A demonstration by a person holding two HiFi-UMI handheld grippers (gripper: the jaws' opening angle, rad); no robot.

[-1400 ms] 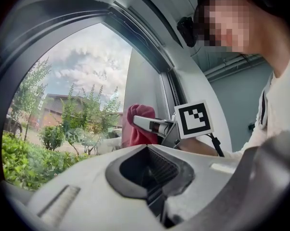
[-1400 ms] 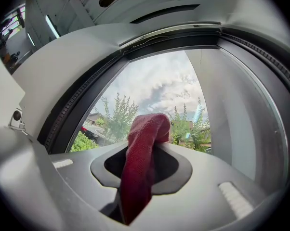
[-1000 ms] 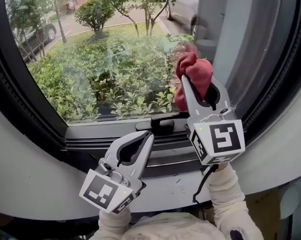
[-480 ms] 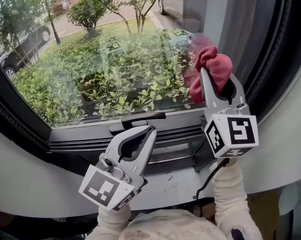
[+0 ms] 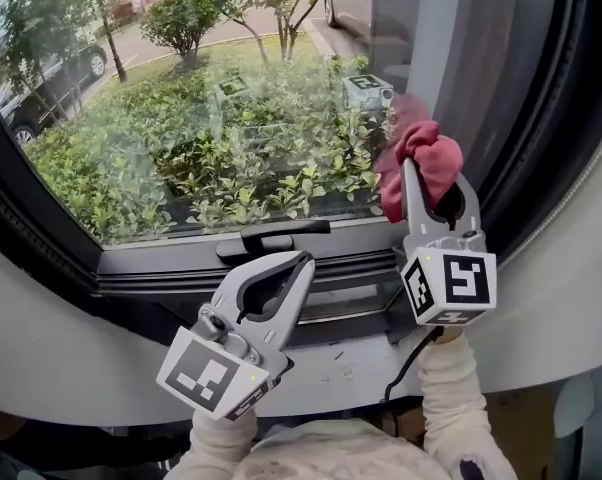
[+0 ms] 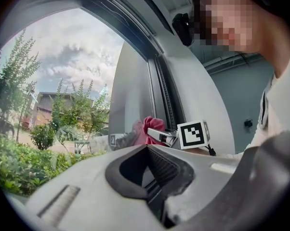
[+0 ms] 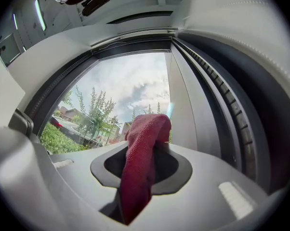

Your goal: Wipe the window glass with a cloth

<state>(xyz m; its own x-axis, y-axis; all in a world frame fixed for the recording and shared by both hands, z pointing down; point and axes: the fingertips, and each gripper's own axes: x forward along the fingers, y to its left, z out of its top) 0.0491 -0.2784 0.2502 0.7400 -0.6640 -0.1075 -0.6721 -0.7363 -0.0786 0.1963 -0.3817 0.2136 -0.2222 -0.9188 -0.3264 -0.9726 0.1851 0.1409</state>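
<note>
We have the right gripper [image 5: 413, 173] clamped on the red cloth [image 5: 428, 148], which bunches past its tips, seemingly touching the window glass [image 5: 201, 118]. The cloth looks soft and light (probably floppy), so a pinch through the thick fold suits it. The left gripper [image 5: 299, 264], lower down, is closed on nothing.

Cloth [image 5: 426, 153] of red fabric, matt, with a coarse knitted weave. Glass [image 5: 211, 118] glossy, with faint reflections and hazy smears. Right tongs [image 5: 428, 173] and left tongs [image 5: 302, 260] of smooth grey matt plastic, ribbed inside the jaws. Frame [image 5: 41, 230] and handle [image 5: 271, 240] dark and matt. Sill [image 5: 81, 353] smooth, white, flecked with small marks.
</note>
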